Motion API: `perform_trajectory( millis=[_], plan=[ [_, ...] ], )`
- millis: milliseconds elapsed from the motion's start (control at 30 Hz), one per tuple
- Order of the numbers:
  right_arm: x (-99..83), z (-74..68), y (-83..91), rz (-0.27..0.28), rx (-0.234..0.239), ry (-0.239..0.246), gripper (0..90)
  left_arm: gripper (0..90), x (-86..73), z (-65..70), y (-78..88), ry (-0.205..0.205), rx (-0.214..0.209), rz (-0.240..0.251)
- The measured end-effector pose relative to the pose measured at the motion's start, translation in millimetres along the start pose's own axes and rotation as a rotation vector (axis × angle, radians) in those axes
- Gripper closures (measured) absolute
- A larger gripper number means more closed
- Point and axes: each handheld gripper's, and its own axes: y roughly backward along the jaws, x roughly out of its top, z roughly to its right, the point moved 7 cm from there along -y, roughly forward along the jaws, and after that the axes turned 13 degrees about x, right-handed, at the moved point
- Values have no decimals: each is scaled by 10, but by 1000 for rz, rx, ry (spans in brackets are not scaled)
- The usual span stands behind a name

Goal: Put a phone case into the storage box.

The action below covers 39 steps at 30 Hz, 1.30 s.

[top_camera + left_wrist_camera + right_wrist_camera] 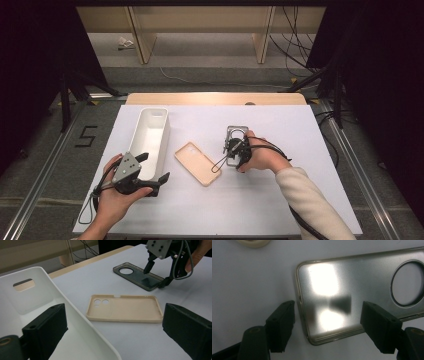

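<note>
Jaws of the right gripper (234, 150) stand wide, straddling the grey case's (236, 141) near end without pinching; it lies mid-worktop, long axis toward the far edge, camera hole farthest.

Grey translucent phone case (352, 297), lying flat

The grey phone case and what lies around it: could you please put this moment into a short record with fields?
grey phone case: flat on the white table, round camera hole at its far end
right tongs: open, jaws astride the case's near end, not pressing
beige phone case: flat, hollow side up, between grey case and bin
white bin: left of the cases
left tongs: open, at the bin's near end, holding nothing
</note>
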Motion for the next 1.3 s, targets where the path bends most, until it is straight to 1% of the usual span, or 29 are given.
perform_trajectory(
  millis=[100, 167, 233, 300, 333, 400, 433, 467, 533, 600, 633, 733, 833, 900, 933, 1000, 1067, 1100, 1133, 1167, 1200, 1300],
  plan=[
    [17, 12, 2, -11, -7, 6, 287, 51, 1, -1, 1, 0, -1, 1],
    [22, 13, 0, -18, 4, 9, 285, 51, 0, 0, 1, 0, -1, 1],
    [28, 18, 2, -25, 3, 21, 292, 51, -1, 0, 0, 0, -1, 0],
    [30, 14, -2, -24, 7, 20, 297, 51, -1, 0, 0, 1, -2, -1],
    [37, 20, -2, -27, 8, 34, 315, 51, 0, 0, 0, 0, -1, 0],
    [39, 5, 0, -34, 26, 38, 350, 51, 0, 3, 1, -1, -1, 0],
    [42, 3, 2, -39, 23, 43, 370, 51, 1, 4, 1, 0, -2, 0],
    [44, -9, 1, -41, 31, 44, 406, 51, 1, 5, 0, -1, -2, 1],
    [54, -32, 2, -48, 45, 71, 472, 51, -1, 6, -2, -1, -3, 0],
    [61, -54, -2, -52, 52, 81, 514, 51, -1, 8, -2, -1, -4, 0],
    [64, -61, 2, -61, 58, 94, 542, 51, 0, 9, -1, -1, -4, 0],
    [72, -78, -2, -71, 69, 122, 591, 51, 0, 12, -1, -1, -6, 1],
    [72, -102, 2, -84, 80, 128, 620, 51, -1, 13, -2, -2, -7, 0],
    [75, -106, -1, -82, 84, 142, 653, 51, -1, 14, -2, -1, -8, 0],
    [75, -106, -1, -82, 84, 142, 653, 51, -1, 14, -2, -1, -8, 0],
    [74, -119, -2, -86, 90, 153, 697, 51, -2, 14, -2, -2, -7, 0],
    [72, -136, -5, -86, 100, 150, 722, 51, -1, 17, -2, -2, -8, 0],
    [70, -135, -3, -93, 101, 158, 729, 51, -1, 17, -2, -2, -8, 0],
    [73, -143, -4, -93, 102, 148, 735, 51, 0, 18, -2, -4, -9, 1],
    [73, -143, -4, -93, 102, 148, 735, 51, 0, 18, -2, -4, -9, 1],
    [70, -144, -2, -102, 104, 154, 747, 51, 0, 18, -2, -5, -9, 0],
    [74, -151, -7, -98, 106, 154, 766, 51, -1, 17, -1, -3, -9, 0]
  ],
)
